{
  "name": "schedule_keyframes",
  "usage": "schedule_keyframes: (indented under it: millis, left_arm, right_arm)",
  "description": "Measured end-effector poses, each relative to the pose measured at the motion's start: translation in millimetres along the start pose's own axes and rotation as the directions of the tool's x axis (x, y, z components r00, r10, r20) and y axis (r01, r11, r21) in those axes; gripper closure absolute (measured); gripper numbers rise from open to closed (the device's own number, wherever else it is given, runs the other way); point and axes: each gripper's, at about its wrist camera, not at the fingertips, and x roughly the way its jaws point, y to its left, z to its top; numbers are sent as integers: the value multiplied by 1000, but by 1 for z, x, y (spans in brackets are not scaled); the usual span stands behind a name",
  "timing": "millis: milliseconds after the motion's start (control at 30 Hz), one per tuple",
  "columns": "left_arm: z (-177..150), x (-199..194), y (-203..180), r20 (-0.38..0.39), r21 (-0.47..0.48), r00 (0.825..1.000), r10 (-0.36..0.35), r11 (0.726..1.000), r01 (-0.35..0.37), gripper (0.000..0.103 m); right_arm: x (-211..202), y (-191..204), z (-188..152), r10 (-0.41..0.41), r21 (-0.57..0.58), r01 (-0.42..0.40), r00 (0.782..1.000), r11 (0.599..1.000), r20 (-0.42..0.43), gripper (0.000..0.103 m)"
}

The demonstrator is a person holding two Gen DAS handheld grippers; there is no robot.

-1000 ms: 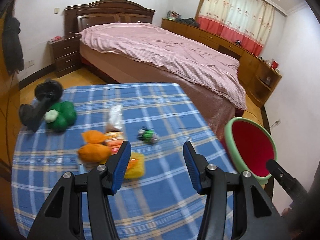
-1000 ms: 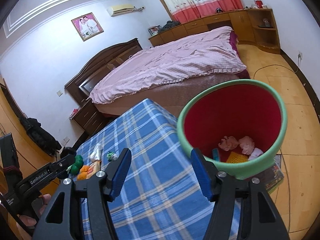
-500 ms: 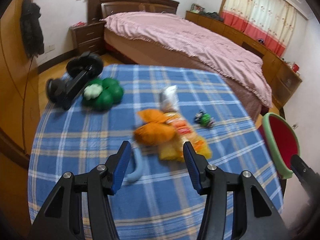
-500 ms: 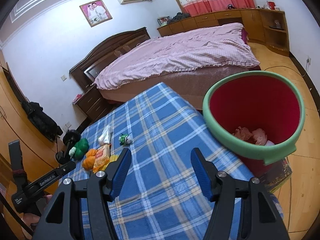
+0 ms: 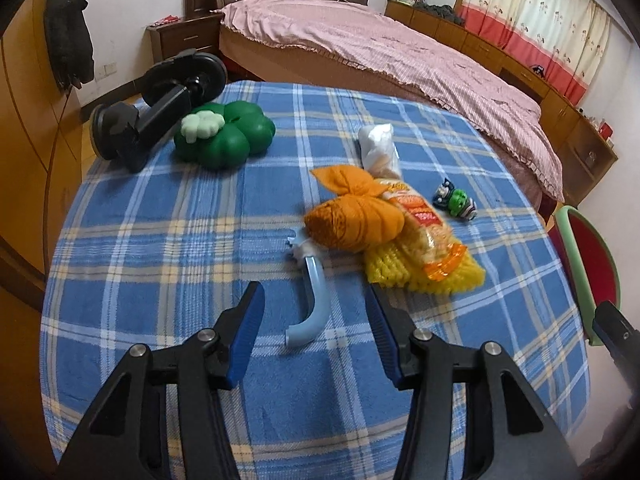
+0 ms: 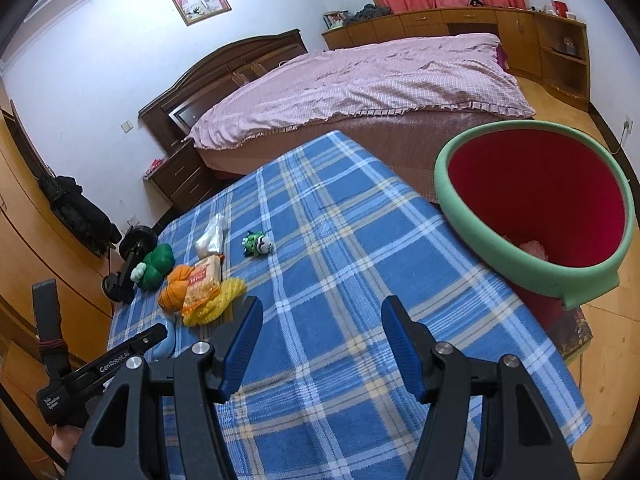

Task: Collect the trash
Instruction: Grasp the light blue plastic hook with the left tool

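Item: light-blue curved tube (image 5: 310, 304), lying on the blue plaid tablecloth (image 5: 160, 240), its white end touching the orange cloth bundle (image 5: 352, 224). We held the left gripper (image 5: 316, 312) spread wide, its blue pads either side of the tube, not touching it. Beside the bundle: snack packet (image 5: 424, 220) over yellow netting (image 5: 400, 272). Our right gripper (image 6: 322, 324) hung open, empty. Red bin (image 6: 536, 204) stood off the table's edge.

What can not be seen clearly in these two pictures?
- Bin contents: right wrist view, near rim hides most.
- Bin: left wrist view, cut by the edge.
- Blue tube far end: under the orange bundle.
- Snack bag print: too small.
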Motion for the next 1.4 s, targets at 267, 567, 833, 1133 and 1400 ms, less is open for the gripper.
schedule_keyframes:
  millis: [267,567,833,1133,1400]
  left_arm:
    - [-5,17,2,-34,1,999,-9,1000,9,73]
    - [-5,7,9,9,-30,997,-73,997,73,87]
    - [2,-15,29,62,-76,997,-54,995,58,87]
    - [5,-32,44,97,-118,995,-40,992,51,87]
    - [7,-32,50,103,-114,995,-16,993,28,87]
  right_arm:
    - [13,5,-4,-2,-5,1,999,1000,-39,38]
    - [20,19,-3,22,-29,-24,998,999,-67,38]
    - [30,48,4,44,-86,-50,996,995,-78,38]
    - [66,84,7,81,-138,-102,986,985,-145,38]
    - [93,105,8,78,-175,-112,979,978,-188,38]
